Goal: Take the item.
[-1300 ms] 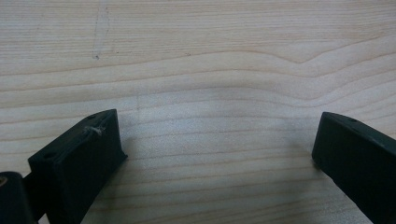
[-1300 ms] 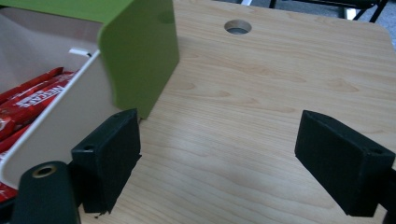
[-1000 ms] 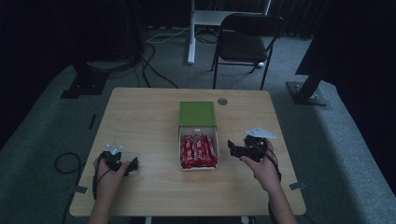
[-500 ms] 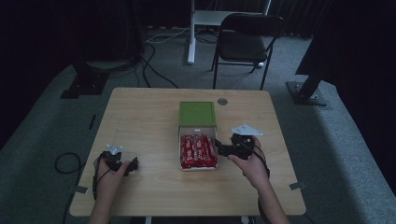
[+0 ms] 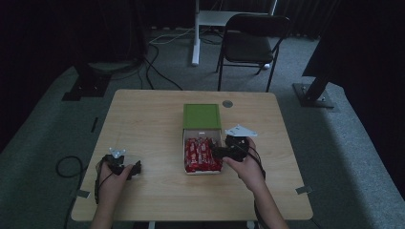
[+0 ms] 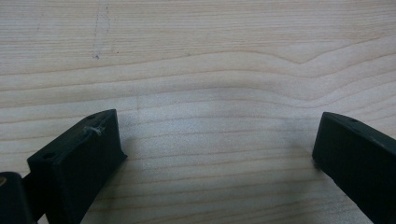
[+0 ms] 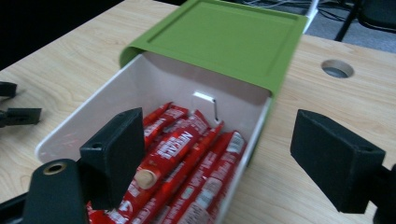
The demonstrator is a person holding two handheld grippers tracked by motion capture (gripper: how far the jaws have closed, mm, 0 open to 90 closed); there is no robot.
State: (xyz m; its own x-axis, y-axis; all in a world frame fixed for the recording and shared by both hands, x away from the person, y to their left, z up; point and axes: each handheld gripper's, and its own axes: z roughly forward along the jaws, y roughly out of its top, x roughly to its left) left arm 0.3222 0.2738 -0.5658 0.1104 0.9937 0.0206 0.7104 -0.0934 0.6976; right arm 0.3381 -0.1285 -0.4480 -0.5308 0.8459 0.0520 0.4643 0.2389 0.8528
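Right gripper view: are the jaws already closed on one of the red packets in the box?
No, the right gripper has its jaws wide apart, one above the red packets, the other outside the white box.

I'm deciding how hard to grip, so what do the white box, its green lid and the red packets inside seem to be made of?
The white box looks like smooth moulded plastic, with thin even walls. The green lid seems matte plastic too, with a raised moulded rim. The red packets look like thin glossy printed foil or film, judging by their sheen and crinkled ends.
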